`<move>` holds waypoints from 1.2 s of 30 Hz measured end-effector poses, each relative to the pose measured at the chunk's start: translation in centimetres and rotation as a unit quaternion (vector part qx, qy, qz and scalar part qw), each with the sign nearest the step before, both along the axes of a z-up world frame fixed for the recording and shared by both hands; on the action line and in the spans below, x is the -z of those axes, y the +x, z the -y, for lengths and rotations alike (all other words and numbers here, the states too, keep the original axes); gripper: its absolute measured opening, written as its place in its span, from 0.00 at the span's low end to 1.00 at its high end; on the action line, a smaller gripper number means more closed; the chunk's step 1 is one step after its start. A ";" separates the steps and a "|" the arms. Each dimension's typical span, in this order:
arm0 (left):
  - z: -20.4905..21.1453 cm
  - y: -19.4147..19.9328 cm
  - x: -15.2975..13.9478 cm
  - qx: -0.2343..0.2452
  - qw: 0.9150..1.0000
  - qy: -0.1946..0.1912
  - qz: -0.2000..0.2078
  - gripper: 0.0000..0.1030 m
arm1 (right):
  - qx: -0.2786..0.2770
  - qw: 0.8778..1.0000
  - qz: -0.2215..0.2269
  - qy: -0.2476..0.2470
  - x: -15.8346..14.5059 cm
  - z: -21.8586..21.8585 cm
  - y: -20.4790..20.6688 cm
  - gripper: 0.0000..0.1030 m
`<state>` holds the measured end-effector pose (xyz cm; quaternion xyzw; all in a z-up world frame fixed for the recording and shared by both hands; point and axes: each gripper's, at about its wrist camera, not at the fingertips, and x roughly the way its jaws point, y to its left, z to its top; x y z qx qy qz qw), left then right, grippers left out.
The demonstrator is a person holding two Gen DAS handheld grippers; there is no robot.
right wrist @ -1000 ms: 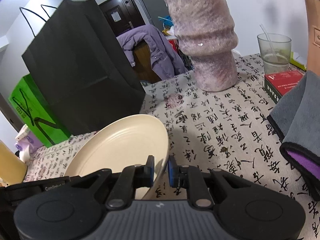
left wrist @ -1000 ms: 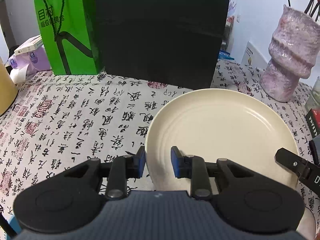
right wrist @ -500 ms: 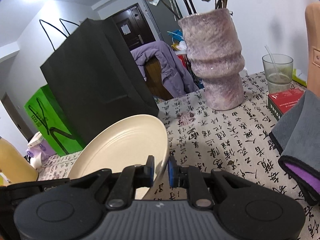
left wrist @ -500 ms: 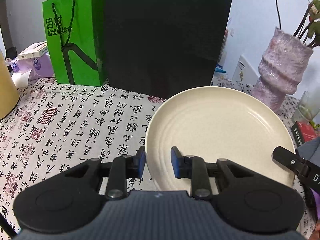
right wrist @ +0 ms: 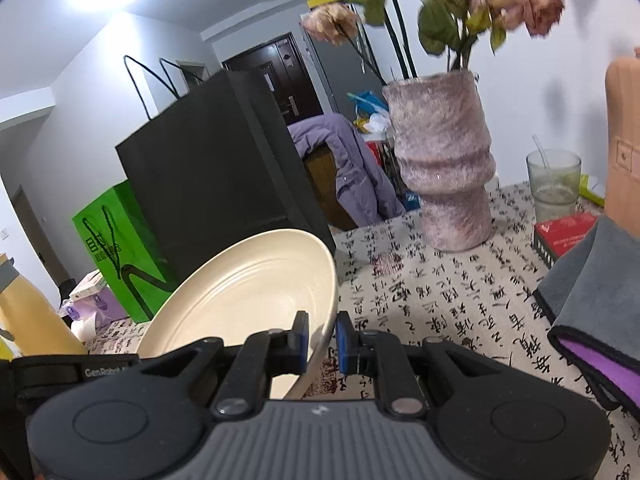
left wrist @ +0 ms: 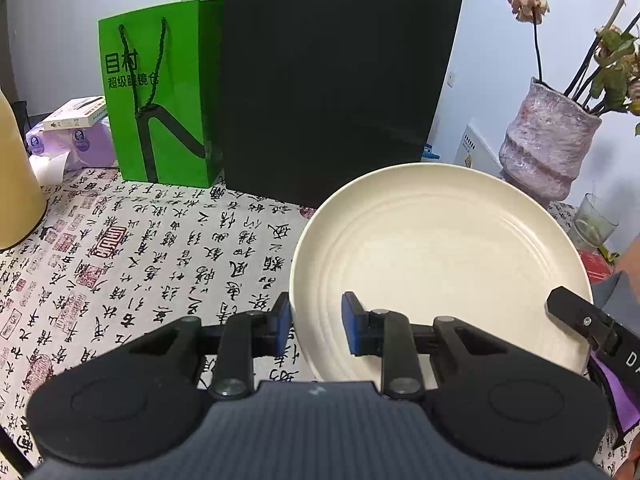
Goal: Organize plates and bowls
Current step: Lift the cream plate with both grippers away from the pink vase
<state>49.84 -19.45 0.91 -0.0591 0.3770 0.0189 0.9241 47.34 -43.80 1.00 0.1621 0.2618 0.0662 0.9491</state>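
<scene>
Left gripper [left wrist: 313, 326] clamped on plate [left wrist: 436, 264] rim, near side. Plate airborne over tablecloth [left wrist: 160, 248], tilted. Right gripper [right wrist: 322, 338] pinching plate's right rim. Risk: uneven pull twists plate loose; swing right of plate strikes vase [right wrist: 444, 168].

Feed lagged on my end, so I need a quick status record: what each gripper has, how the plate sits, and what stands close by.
held item: cream plate
left gripper: clamped on the plate's near-left rim
right gripper: clamped on the plate's right rim
plate pose: tilted, clear of the tablecloth
behind plate: black paper bag, green bag
to the right: pink vase, glass, grey cloth
</scene>
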 end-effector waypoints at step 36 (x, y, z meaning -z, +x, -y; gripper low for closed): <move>-0.8 -7.5 -4.4 0.010 0.999 -0.009 0.044 0.26 | 0.016 0.999 0.027 -0.011 -4.4 -1.6 -8.3 0.13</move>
